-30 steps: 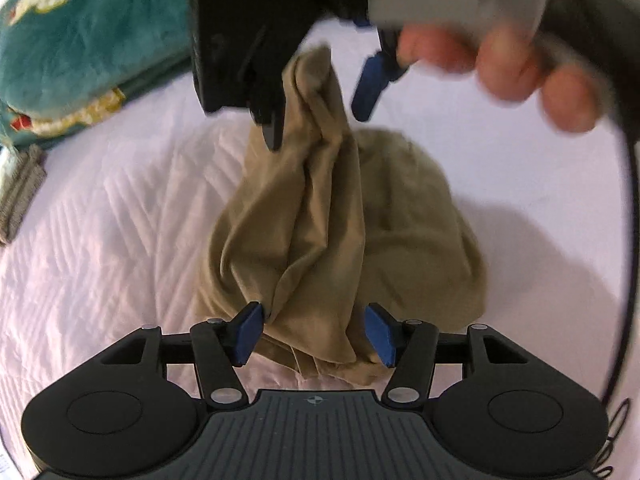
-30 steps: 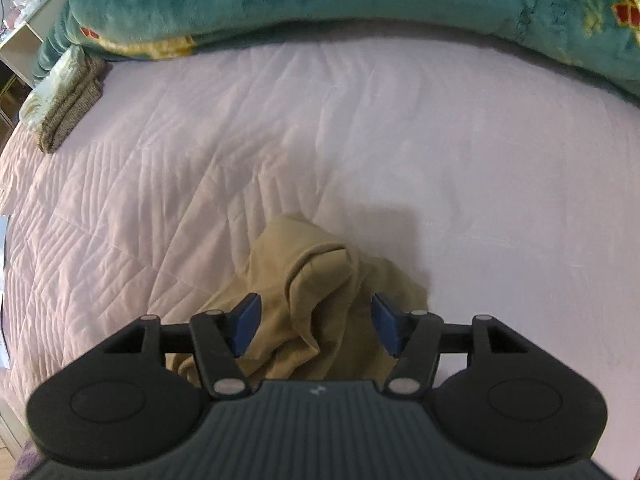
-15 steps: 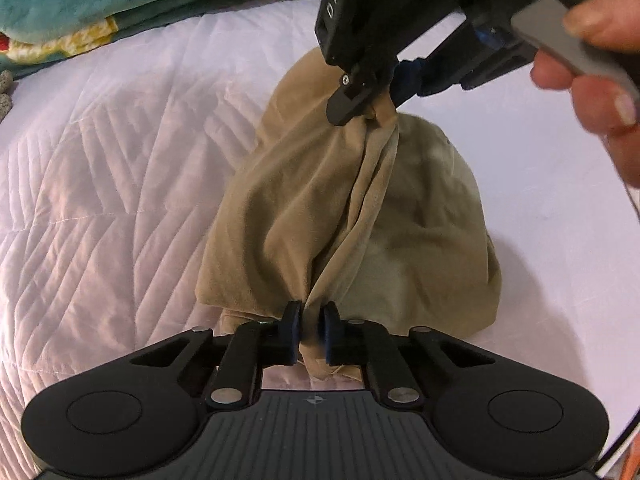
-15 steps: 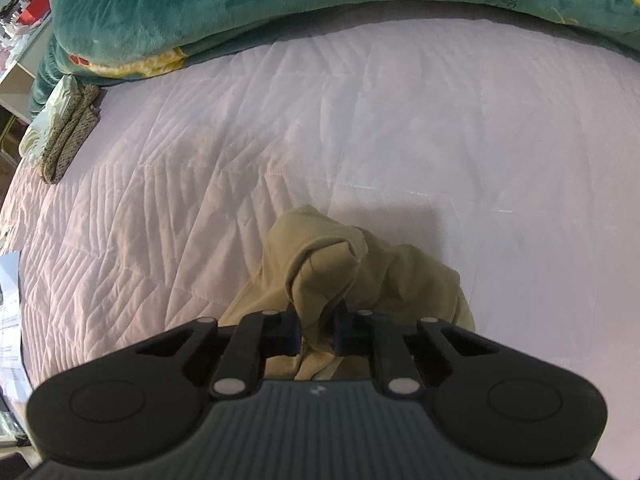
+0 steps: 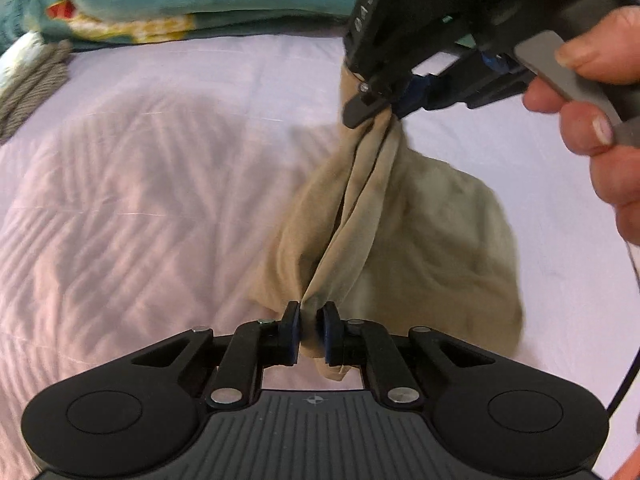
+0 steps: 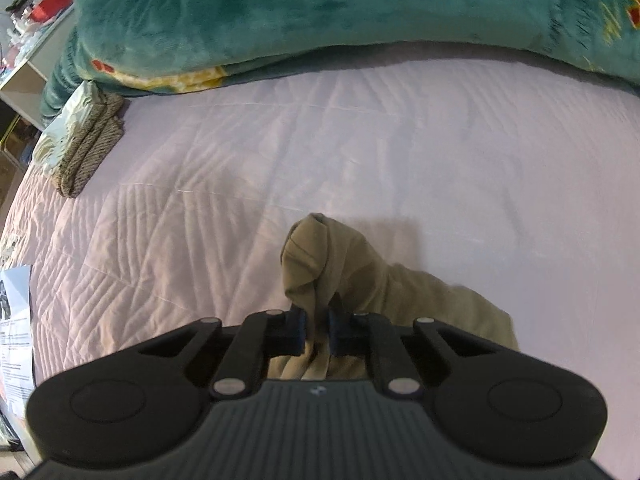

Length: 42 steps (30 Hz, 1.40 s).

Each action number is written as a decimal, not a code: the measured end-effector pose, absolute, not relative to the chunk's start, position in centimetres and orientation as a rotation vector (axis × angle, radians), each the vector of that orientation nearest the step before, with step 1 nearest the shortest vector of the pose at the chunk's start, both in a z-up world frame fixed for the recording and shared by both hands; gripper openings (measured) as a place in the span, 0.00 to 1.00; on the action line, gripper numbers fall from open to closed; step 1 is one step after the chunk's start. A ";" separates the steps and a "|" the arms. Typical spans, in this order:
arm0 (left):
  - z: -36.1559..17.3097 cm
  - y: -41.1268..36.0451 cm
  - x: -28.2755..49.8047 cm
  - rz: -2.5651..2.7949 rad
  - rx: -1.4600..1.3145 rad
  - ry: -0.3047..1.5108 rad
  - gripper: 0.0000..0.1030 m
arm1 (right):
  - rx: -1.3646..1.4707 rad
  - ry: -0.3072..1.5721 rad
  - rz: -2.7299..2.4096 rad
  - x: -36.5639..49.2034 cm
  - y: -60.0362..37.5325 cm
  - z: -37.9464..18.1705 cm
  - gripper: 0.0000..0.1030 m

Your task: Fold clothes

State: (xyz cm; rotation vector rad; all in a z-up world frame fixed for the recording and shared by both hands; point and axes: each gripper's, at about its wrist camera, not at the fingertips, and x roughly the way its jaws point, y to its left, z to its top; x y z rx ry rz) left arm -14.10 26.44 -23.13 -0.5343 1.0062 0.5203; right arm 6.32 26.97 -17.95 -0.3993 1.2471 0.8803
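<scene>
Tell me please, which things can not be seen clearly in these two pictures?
- Tan garment: its type is unreadable in both views, bunched between left gripper and right gripper.
- Printed paper: right view, cut by the edge, text too small.
- Shelf items: right view, blurred.

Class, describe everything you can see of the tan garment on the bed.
The tan garment is thin, soft-looking cloth, bunched and unfolded. The left gripper and right gripper each pinch a gathered part, stretching a twisted ridge between them. The rest sags in a loose heap on the pale quilted bedcover.
</scene>
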 end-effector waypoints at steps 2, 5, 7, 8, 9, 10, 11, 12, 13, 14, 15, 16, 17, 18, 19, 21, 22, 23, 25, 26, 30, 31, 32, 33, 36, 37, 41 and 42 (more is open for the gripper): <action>-23.6 28.1 -14.7 0.566 -0.544 1.010 0.11 | -0.411 1.238 0.896 5.7 28.4 -18.4 0.12; -24.6 30.4 -15.5 0.641 -0.537 1.031 0.14 | -0.379 1.233 0.927 4.9 30.4 -19.2 0.20; -25.3 32.2 -15.9 0.676 -0.540 1.058 0.15 | -0.351 1.246 0.955 4.6 31.0 -19.8 0.30; -25.5 32.9 -16.1 0.683 -0.543 1.068 0.17 | -0.347 1.247 0.962 4.4 30.9 -19.8 0.34; -25.6 33.5 -16.2 0.689 -0.539 1.077 0.18 | -0.350 1.240 0.963 4.2 30.5 -19.5 0.36; -25.6 34.1 -16.2 0.693 -0.530 1.086 0.19 | -0.353 1.233 0.965 4.0 30.0 -19.3 0.37; -25.4 34.4 -16.3 0.697 -0.515 1.093 0.20 | -0.350 1.224 0.957 4.0 29.1 -18.9 0.39; -25.1 34.6 -16.3 0.702 -0.490 1.097 0.20 | -0.342 1.213 0.943 4.1 27.8 -18.4 0.41; -24.8 34.8 -16.3 0.706 -0.462 1.099 0.20 | -0.333 1.205 0.918 4.3 26.2 -18.1 0.46; -24.5 34.9 -16.3 0.710 -0.444 1.099 0.20 | -0.324 1.199 0.884 4.7 24.4 -17.9 0.50; -24.2 34.9 -16.3 0.702 -0.426 1.097 0.20 | -0.316 1.198 0.839 5.1 22.3 -17.7 0.52; -23.8 34.8 -16.2 0.688 -0.404 1.093 0.21 | -0.312 1.200 0.785 5.5 20.1 -17.7 0.54; -23.4 34.6 -16.1 0.673 -0.383 1.090 0.23 | -0.305 1.212 0.735 5.8 18.0 -18.0 0.57; -23.0 34.4 -16.0 0.653 -0.350 1.084 0.27 | -0.294 1.230 0.689 6.0 16.0 -18.4 0.57; -22.8 34.2 -15.7 0.634 -0.315 1.072 0.32 | -0.283 1.248 0.642 6.2 13.9 -18.9 0.58; -22.8 34.0 -15.1 0.593 -0.265 1.049 0.37 | -0.258 1.284 0.580 6.3 10.6 -20.1 0.58; -23.0 34.0 -14.5 0.561 -0.258 1.043 0.41 | -0.245 1.302 0.559 6.2 9.5 -20.9 0.58; -23.1 34.0 -13.9 0.529 -0.250 1.037 0.42 | -0.230 1.319 0.545 6.2 8.6 -21.7 0.58; -23.7 34.0 -12.5 0.498 -0.226 1.040 0.43 | -0.184 1.352 0.528 6.2 7.5 -23.0 0.58; -24.0 34.0 -11.9 0.487 -0.217 1.041 0.43 | -0.160 1.357 0.523 6.2 7.4 -23.4 0.58; -26.2 33.8 -9.6 0.470 -0.183 1.088 0.45 | -0.116 1.349 0.537 6.3 8.8 -24.4 0.59; -26.8 33.6 -9.1 0.466 -0.160 1.107 0.46 | -0.123 1.355 0.540 6.3 9.3 -24.9 0.60; -27.4 33.5 -8.6 0.459 -0.139 1.119 0.47 | -0.134 1.362 0.537 6.4 9.8 -25.3 0.62; -27.8 33.2 -8.4 0.460 -0.115 1.121 0.49 | -0.143 1.369 0.530 6.4 10.2 -25.9 0.63; -27.5 32.6 -7.7 0.465 -0.072 1.134 0.50 | -0.157 1.368 0.495 6.3 11.0 -26.6 0.66; -27.4 32.6 -7.6 0.457 -0.069 1.140 0.48 | -0.168 1.365 0.489 6.1 11.3 -26.5 0.66; -27.0 32.7 -7.7 0.433 -0.123 1.137 0.34 | -0.173 1.355 0.496 5.7 11.5 -26.3 0.58; -27.1 32.8 -7.8 0.422 -0.159 1.130 0.21 | -0.179 1.351 0.495 5.6 11.4 -26.3 0.53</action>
